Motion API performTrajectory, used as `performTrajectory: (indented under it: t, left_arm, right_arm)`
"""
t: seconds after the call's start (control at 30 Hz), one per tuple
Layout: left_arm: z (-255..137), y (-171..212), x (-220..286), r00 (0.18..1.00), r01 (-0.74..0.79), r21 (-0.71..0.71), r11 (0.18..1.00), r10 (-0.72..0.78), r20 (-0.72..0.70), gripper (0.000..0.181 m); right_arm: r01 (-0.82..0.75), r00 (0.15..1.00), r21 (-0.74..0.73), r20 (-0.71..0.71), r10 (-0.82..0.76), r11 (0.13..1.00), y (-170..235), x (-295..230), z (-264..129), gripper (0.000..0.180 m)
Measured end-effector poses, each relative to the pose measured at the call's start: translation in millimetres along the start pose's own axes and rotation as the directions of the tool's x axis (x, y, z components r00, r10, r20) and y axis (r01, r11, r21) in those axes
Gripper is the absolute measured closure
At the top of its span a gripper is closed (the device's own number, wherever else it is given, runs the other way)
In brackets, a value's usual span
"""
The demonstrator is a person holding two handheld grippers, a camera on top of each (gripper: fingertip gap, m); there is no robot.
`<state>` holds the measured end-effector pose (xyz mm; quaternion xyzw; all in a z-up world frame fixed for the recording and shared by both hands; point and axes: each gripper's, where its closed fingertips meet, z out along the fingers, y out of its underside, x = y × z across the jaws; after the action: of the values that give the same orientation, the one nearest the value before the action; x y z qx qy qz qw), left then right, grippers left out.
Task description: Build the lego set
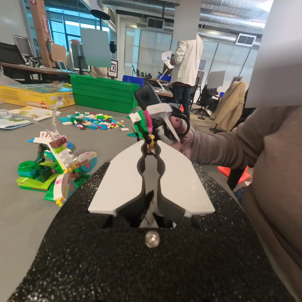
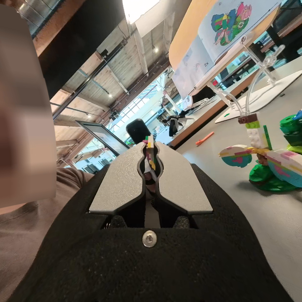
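Gripping a small flat lego wing edge-on between nearly closed jaws, the right gripper holds it up off the grey table, with the piece poking out past the jaw tips. The left gripper has its jaws drawn almost together at the tips on the yellow end of the same wing, which sits just ahead of them, pink, green and white. Left of the left jaws stands the half-built butterfly model on its green base, and beyond it a loose pile of small bricks lies spread on open table. Farther left lie a yellow box with printed labels and an instruction booklet; a green bin sits behind the pile, its contents hidden. Right of the right jaws, an open instruction page showing the butterfly is propped above the table.
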<state>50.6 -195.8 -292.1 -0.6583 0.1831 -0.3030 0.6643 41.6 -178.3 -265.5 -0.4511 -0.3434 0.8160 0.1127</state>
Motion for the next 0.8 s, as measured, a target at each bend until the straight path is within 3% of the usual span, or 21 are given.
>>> performTrajectory:
  t: [0.13, 0.23, 0.3, 0.43, 0.5, 0.67, 0.8]
  left_arm:
    - [0, 4, -3, 0.999, 0.037, -0.039, 0.999, -0.036, 0.014, 0.176]
    - [-1, 13, -8, 0.998, -0.022, -0.146, 0.989, 0.030, 0.053, 0.176]
    - [-4, 25, -14, 0.989, -0.099, -0.271, 0.957, 0.124, 0.077, 0.176]
    - [-10, 50, -18, 0.965, -0.216, -0.468, 0.857, 0.260, 0.031, 0.176]
    - [-11, 59, -18, 0.950, -0.263, -0.527, 0.808, 0.313, 0.007, 0.176]
    - [-12, 74, -14, 0.901, -0.377, -0.612, 0.695, 0.428, -0.068, 0.176]
    - [-16, 84, -17, 0.812, -0.502, -0.667, 0.551, 0.566, -0.143, 0.176]
  right_arm:
    - [0.056, 0.998, -0.022, -0.036, -0.056, 0.998, 1, 4, -1, 0.173]
    - [0.310, 0.936, -0.151, -0.125, -0.329, 0.939, 6, 8, -4, 0.168]
    - [0.503, 0.817, -0.311, -0.135, -0.561, 0.807, 14, 11, -8, 0.152]
    - [0.688, 0.550, -0.558, -0.018, -0.835, 0.465, 36, 20, -16, 0.147]
    - [0.715, 0.487, -0.586, 0.025, -0.873, 0.382, 44, 21, -15, 0.147]
    - [0.707, 0.423, -0.652, 0.079, -0.903, 0.274, 58, 32, -18, 0.155]
    - [0.706, 0.430, -0.668, 0.144, -0.891, 0.233, 69, 31, -20, 0.165]
